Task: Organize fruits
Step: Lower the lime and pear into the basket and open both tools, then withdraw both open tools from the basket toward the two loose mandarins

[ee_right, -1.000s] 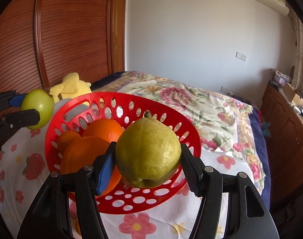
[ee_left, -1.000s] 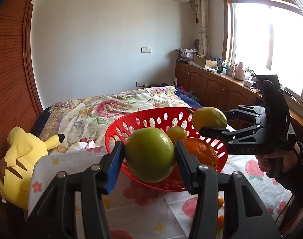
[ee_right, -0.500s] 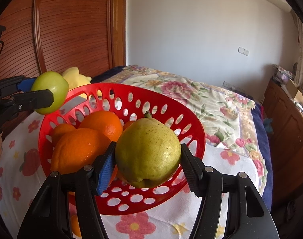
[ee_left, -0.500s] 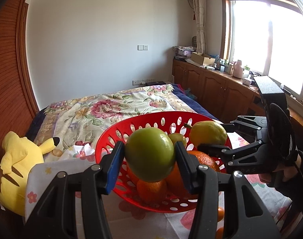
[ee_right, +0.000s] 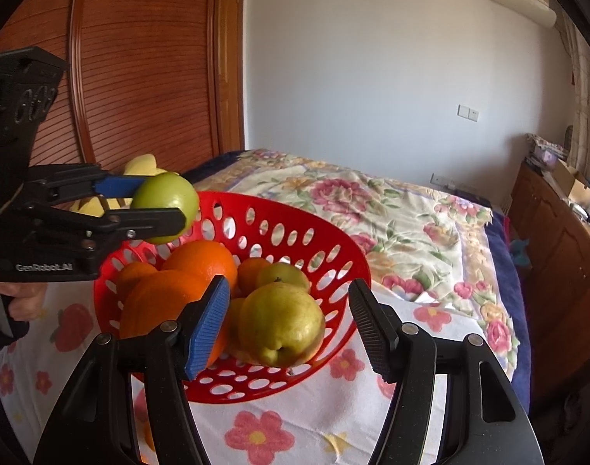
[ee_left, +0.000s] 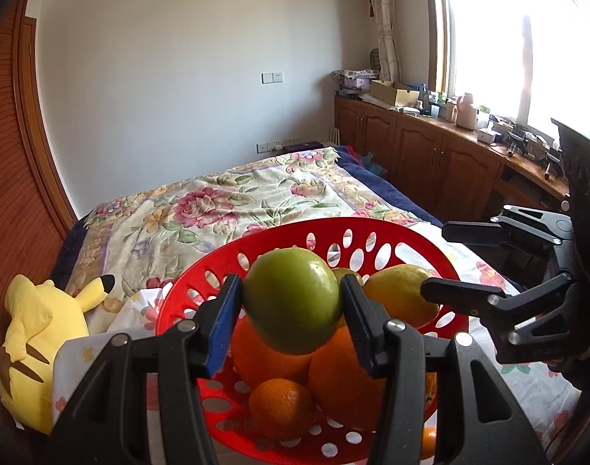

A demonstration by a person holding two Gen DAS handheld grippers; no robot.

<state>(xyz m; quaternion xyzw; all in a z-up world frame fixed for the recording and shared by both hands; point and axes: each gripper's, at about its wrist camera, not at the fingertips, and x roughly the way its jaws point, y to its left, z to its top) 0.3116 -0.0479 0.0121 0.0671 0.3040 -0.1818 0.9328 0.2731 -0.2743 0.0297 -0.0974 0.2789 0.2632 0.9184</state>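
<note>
Round green apple [ee_left: 293,300] is clamped in the left gripper [ee_left: 291,323] above the red perforated plastic basket [ee_right: 333,248]; it should be lowered onto the pile, then released gently. Yellow-green pear [ee_right: 281,323] lies in the basket with oranges [ee_right: 200,263], between the right gripper's [ee_right: 289,323] wide-open, empty fingers. Flowered cloth [ee_right: 256,434] lies beneath.

Oranges [ee_right: 202,263] and a pear [ee_right: 281,323] crowd the red basket [ee_right: 333,255], leaving its far side free.

One apple [ee_left: 293,300], two pears [ee_right: 281,323], perhaps four oranges [ee_right: 202,263]
</note>
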